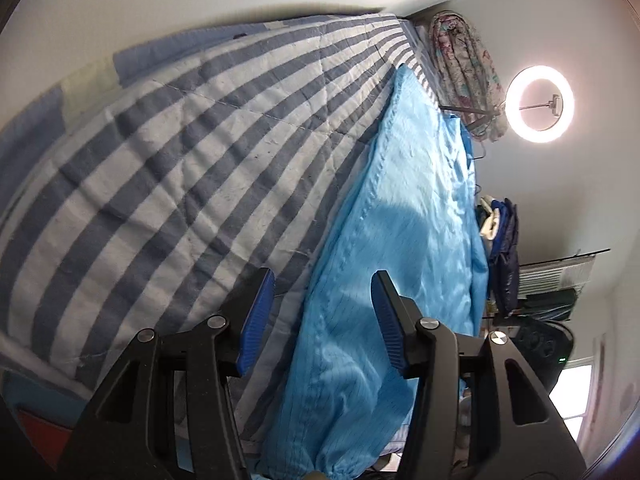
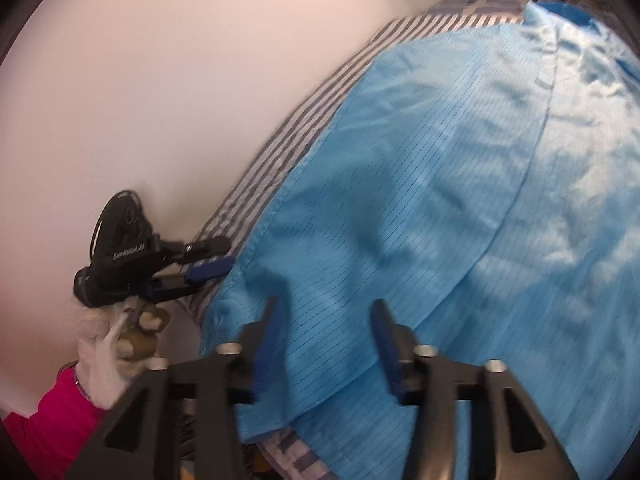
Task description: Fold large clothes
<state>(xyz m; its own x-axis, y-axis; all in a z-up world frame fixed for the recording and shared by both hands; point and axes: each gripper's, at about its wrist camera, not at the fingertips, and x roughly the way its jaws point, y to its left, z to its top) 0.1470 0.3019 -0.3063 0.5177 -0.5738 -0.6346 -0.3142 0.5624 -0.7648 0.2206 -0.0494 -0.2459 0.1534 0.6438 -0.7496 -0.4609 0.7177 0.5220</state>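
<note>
A large light-blue pinstriped garment (image 1: 404,240) lies spread on a blue-and-white striped bedspread (image 1: 180,152). It fills most of the right wrist view (image 2: 440,208). My left gripper (image 1: 322,312) is open, its blue pads just above the garment's near edge. It also shows in the right wrist view (image 2: 208,266), held at the garment's left hem. My right gripper (image 2: 324,340) is open and empty, hovering over the garment's near corner.
The striped bedspread (image 2: 280,152) runs along a white wall (image 2: 160,100). A ring light (image 1: 539,104), a floral bundle (image 1: 464,68) and hanging dark clothes (image 1: 505,252) stand beyond the bed's far side. The person's hand and pink sleeve (image 2: 52,420) are at lower left.
</note>
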